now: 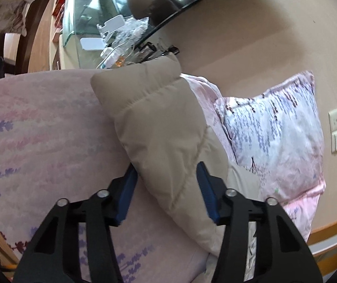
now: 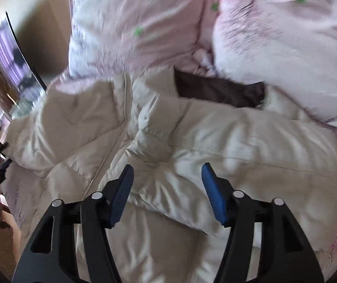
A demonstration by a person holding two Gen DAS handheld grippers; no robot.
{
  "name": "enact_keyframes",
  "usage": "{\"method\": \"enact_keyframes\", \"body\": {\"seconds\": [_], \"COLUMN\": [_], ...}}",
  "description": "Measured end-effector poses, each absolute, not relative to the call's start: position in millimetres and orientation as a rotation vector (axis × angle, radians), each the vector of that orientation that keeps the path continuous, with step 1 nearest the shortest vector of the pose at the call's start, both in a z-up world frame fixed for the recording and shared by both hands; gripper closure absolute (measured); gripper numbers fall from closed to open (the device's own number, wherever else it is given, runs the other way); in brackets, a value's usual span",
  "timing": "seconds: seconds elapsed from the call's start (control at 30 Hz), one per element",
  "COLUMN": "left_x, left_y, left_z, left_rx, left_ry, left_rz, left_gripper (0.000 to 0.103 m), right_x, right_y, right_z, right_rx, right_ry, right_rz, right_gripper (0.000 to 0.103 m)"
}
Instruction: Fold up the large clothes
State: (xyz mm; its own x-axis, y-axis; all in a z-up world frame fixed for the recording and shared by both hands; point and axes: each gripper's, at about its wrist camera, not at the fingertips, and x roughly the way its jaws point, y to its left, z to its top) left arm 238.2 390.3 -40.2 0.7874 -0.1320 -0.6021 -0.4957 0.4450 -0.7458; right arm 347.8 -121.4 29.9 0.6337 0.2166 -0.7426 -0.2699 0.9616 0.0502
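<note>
Gripping: our left gripper (image 1: 167,176) closes both blue pads on a beige puffer sleeve (image 1: 154,122).
Hovering: our right gripper (image 2: 167,176) stands half-wide, nothing pinched, above the cream puffer jacket (image 2: 168,146).
Jacket: we see it spread on the floral bedsheet (image 1: 38,127).
Beyond: floral pillow (image 1: 272,129), wall switch (image 1: 336,129).

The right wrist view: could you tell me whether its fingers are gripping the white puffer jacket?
No, the right gripper stands open above the white puffer jacket, with clear gaps beside both blue fingers.
</note>
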Motion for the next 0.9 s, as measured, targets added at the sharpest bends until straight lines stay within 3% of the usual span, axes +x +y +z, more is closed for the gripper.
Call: {"method": "enact_keyframes", "body": {"seconds": [0.1,0.2,0.5,0.7,0.9], "left_x": [241,241,253,266,285], "left_y": [399,401,344,229,105], "left_z": [-48,-39,79,155,175], "left_rx": [-1.161,-1.172,-0.952,-0.747,-0.579], "left_ry": [0.641,0.603,0.427,0.37,0.433], "left_rz": [0.247,0.23,0.057,-0.241,-0.495], "left_gripper": [0.089,0.096,0.098,0.098,0.098], "right_x": [334,326,300,288,279], "right_y": [-151,-183,-259,-289,-314], "right_z": [42,48,57,61,60], "right_rx": [-0.035,-0.004,0.071,0.108,0.144], "right_ry": [0.811,0.792,0.729,0.695,0.674], "right_rz": [0.272,0.244,0.132,0.098,0.071], "right_gripper": [0.037,0.035,0.034,0.034,0.034]}}
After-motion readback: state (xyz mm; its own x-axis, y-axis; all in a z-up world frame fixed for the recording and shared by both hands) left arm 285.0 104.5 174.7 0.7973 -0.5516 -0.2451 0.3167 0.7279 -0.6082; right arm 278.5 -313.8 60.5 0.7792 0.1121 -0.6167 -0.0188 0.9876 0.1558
